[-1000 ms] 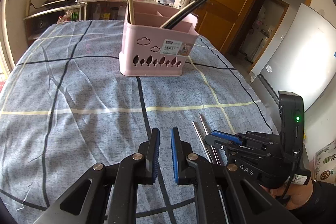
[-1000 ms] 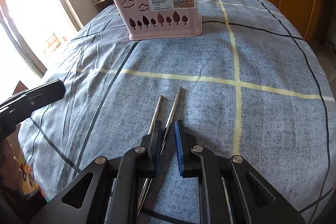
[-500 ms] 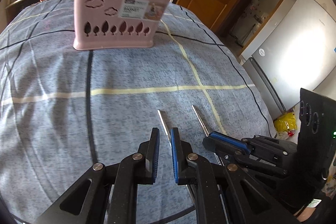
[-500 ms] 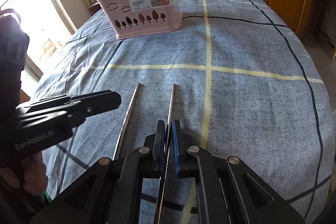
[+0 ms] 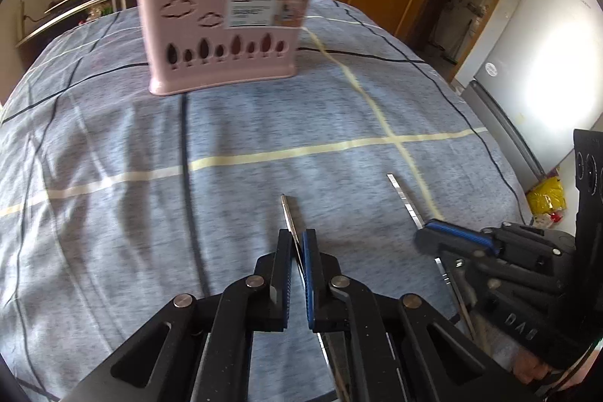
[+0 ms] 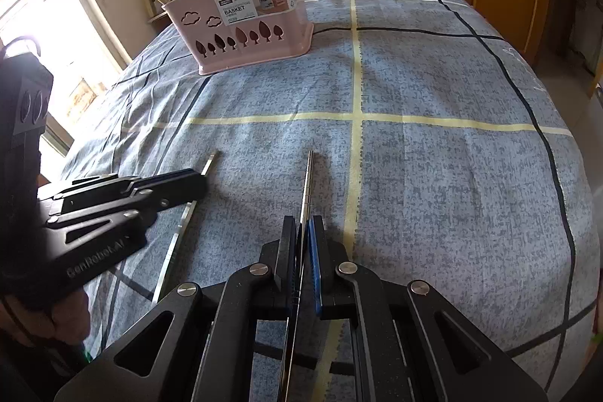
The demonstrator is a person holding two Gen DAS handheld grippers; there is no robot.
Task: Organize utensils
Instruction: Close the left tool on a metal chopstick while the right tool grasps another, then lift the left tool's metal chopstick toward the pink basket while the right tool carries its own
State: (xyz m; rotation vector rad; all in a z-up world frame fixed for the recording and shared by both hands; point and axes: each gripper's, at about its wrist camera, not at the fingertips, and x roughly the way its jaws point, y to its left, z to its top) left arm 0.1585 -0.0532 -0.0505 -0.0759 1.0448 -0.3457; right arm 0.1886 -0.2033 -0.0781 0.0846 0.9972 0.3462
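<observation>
Left gripper (image 5: 297, 240): my tool is matte black, with two flat fingers on jointed link arms that have triangular cut-outs.
Left pads: one finger (image 5: 309, 274) has a blue ribbed pad; the other has a black ribbed pad.
Pivots: round silver pins sit at each joint.
Right gripper (image 6: 301, 232): it has the same black build, a blue pad on one finger, and silver pivot pins.
Markings: the left gripper's side has grey letters "GenRobot.AI"; the right gripper's side shows "DAS".
Rear housing: it is a black box with round holes.
Skin: my bare left hand (image 6: 56, 321) shows under the handle.
</observation>
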